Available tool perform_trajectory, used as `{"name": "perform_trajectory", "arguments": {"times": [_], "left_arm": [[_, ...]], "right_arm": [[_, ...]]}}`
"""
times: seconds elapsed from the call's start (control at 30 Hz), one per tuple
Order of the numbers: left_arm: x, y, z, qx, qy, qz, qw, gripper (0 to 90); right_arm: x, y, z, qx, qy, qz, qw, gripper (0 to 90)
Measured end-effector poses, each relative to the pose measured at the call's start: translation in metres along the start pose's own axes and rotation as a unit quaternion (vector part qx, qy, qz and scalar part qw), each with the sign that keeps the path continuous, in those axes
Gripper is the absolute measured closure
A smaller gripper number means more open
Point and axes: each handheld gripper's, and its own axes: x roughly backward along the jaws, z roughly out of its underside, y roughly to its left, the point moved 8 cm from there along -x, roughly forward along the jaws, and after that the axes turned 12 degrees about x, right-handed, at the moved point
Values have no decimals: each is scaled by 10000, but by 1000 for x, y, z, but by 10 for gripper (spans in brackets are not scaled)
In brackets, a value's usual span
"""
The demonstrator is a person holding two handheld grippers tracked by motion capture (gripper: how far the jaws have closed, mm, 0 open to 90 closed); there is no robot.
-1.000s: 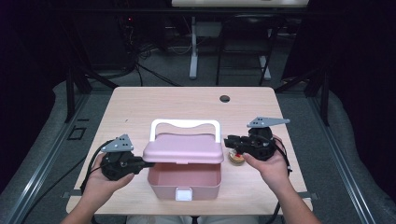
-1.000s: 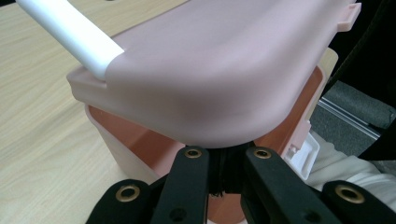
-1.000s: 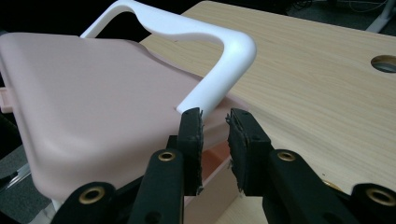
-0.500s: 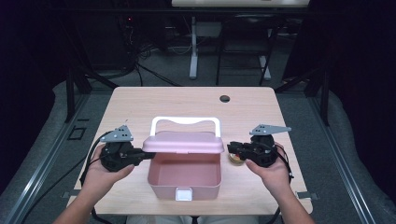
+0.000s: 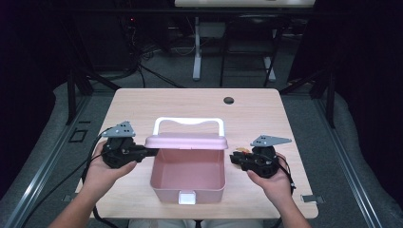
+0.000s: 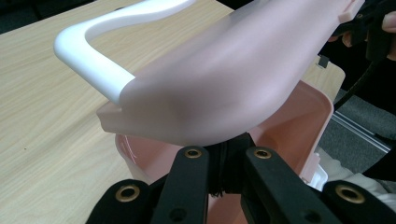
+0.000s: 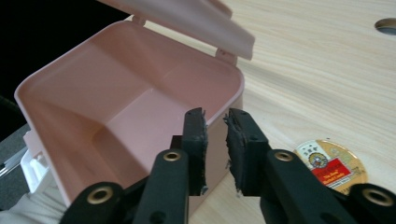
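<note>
A pink box (image 5: 187,171) stands near the table's front edge with its lid (image 5: 186,141) raised. A white handle (image 5: 188,121) sticks up behind the lid. My left gripper (image 5: 153,152) is at the box's left side. Its jaws are shut, and the tips (image 6: 226,154) sit just under the lid's edge (image 6: 224,88). My right gripper (image 5: 234,157) hovers by the box's right wall (image 7: 116,102). Its jaws have closed a little, leaving a narrow gap (image 7: 215,121) with nothing between them. A small round tin (image 7: 331,163) with a red label lies on the table beside that gripper.
The box inside looks empty. A white latch (image 5: 186,197) sits on its front wall. A round cable hole (image 5: 229,100) is in the tabletop at the back right. Bare wood lies behind the box, and the floor beyond holds dark stands and cables.
The lid has swung up higher, with the left gripper rising under it. The right gripper has sunk and come closer to the table's front, beside the box.
</note>
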Motion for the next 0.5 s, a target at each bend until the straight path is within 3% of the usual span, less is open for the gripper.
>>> {"name": "perform_trajectory", "arguments": {"times": [0.27,0.5], "left_arm": [[1,3,-9,47,13,37,10000,898],[1,5,-19,69,-28,-11,10000,898]], "right_arm": [[-1,10,2,150,3,-163,9998,844],[-3,17,2,210,43,-293,9993,844]]}}
